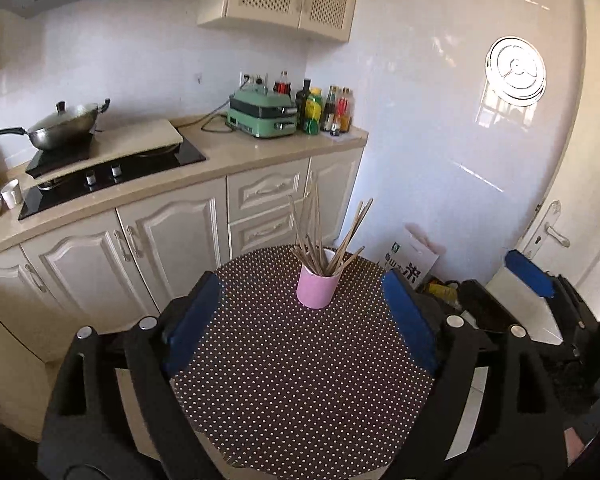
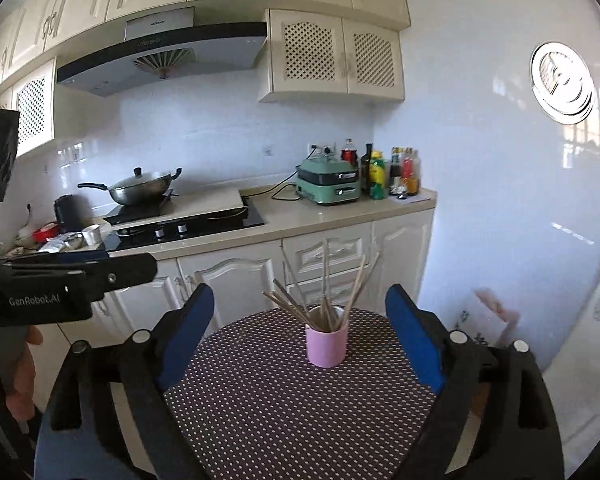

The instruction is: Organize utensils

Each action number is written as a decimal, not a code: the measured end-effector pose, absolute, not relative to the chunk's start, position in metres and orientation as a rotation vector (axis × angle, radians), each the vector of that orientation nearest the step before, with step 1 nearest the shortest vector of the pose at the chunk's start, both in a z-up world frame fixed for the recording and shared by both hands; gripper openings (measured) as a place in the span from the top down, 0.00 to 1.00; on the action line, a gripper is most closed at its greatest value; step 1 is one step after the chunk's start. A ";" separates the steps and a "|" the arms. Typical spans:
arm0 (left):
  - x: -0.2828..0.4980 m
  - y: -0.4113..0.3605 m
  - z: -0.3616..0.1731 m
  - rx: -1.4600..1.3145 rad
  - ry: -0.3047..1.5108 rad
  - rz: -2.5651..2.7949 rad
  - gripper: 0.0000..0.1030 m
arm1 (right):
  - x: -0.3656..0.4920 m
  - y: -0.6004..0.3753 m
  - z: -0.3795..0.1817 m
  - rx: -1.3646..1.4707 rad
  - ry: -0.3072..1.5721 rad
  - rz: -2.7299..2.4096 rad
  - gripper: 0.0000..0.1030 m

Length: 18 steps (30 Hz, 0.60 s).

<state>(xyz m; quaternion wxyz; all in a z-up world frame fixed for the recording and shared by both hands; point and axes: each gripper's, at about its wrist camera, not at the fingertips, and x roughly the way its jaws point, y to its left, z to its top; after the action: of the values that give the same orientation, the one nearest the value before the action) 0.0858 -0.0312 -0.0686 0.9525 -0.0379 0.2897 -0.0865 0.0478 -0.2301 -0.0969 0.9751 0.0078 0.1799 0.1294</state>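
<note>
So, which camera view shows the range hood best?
The right wrist view: the range hood appears whole there, above the wok. The left wrist view catches only its underside and fan-shaped vent at the top edge.

Left gripper (image 1: 304,312): jaws spread wide, nothing between the blue pads (image 1: 192,320), held above the polka-dot table (image 1: 300,392) and pointing downward across it. Right gripper (image 2: 300,340): jaws likewise wide apart and empty, above the same table, angled slightly down. A bare hand (image 2: 18,368) grips the left gripper's handle.
</note>
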 end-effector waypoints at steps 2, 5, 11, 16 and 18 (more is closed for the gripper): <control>0.075 -0.031 -0.062 -0.063 0.559 -0.169 0.19 | 0.039 -0.229 -0.089 0.011 0.350 0.253 0.14; 0.055 -0.033 -0.050 -0.039 0.511 -0.177 0.17 | 0.025 -0.225 -0.077 0.006 0.329 0.237 0.12; 0.025 -0.030 -0.033 -0.008 0.416 -0.154 0.13 | 0.006 -0.220 -0.064 0.003 0.304 0.223 0.10; 0.014 -0.024 -0.026 0.003 0.369 -0.129 0.09 | -0.004 -0.218 -0.054 0.032 0.298 0.217 0.10; 0.011 -0.022 -0.024 0.008 0.356 -0.123 0.09 | -0.006 -0.216 -0.050 0.036 0.290 0.219 0.10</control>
<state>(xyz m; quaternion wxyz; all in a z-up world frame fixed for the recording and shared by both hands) 0.0109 -0.0223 -0.0243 0.9823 0.0039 0.1769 -0.0612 -0.0063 -0.2156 -0.0502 0.9834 0.0177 0.1443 0.1088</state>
